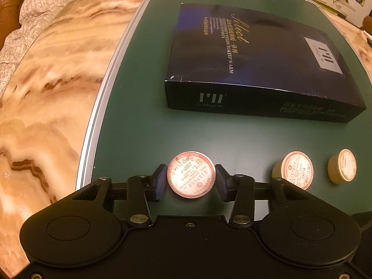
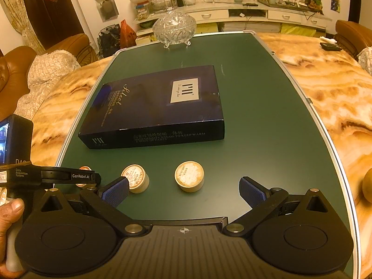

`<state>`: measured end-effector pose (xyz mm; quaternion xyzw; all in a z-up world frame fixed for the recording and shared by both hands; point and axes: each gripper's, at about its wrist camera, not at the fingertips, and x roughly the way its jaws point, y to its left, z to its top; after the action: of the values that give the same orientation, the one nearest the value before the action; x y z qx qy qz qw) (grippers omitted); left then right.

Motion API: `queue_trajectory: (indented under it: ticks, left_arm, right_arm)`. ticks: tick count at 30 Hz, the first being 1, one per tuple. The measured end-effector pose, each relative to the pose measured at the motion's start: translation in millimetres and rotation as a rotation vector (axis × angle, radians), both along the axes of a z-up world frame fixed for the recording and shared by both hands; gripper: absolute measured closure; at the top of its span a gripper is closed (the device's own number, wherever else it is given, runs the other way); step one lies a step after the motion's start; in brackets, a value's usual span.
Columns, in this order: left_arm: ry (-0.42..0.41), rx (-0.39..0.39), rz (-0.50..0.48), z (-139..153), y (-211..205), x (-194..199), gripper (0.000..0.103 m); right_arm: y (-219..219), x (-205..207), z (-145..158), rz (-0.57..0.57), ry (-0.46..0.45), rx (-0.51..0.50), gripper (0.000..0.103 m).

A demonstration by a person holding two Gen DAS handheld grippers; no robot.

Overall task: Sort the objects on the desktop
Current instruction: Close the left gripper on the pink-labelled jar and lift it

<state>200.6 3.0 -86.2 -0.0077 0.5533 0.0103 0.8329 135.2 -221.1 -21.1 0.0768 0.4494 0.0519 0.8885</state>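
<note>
Clamped now: left tongs [image 1: 191,179] closed on the leftmost of three small round jars [image 1: 191,177], pads touching its rim on both sides, jar apparently standing on the green mat [image 1: 139,127] near that mat's left metal edge. Right tongs [image 2: 184,189] spread wide and empty, hovering over bare mat just in front of the rightmost jar [image 2: 189,179], with the middle jar [image 2: 136,181] just beside the left pad. Dark blue flat box [image 2: 158,107] lying farther back in the middle of the mat, lid closed; cut-glass lidded bowl [image 2: 174,28] standing at the far end.

Judged as the grasp stage of sorting, first jar secured but not yet lifted. Next move likely calling for a straight lift before any sideways travel, to avoid knocking the neighbouring jar. Destination not evident; perhaps the glass bowl or the box.

Open room: plenty of bare mat to the right of the box and between box and jars. Marble-patterned counter [image 1: 46,93] around the mat free on the left. Mat's raised rim close on the left, worth clearing on the lift.
</note>
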Motion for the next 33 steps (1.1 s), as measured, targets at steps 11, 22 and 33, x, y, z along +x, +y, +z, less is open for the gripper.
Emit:
queue_trajectory:
  ticks: [11, 22, 33]
  left_arm:
    - [-0.014, -0.006, 0.006, 3, 3, -1, 0.062]
    - [-0.019, -0.004, 0.008, 6, 4, -3, 0.062]
    - [-0.043, -0.004, 0.013, 20, 5, -9, 0.062]
  right_arm:
    - [1, -1, 0, -0.001, 0.000, 0.003, 0.000]
    - [1, -4, 0, 0.000, -0.001, 0.004, 0.000]
    - [2, -8, 5, 0.002, -0.009, 0.011, 0.000]
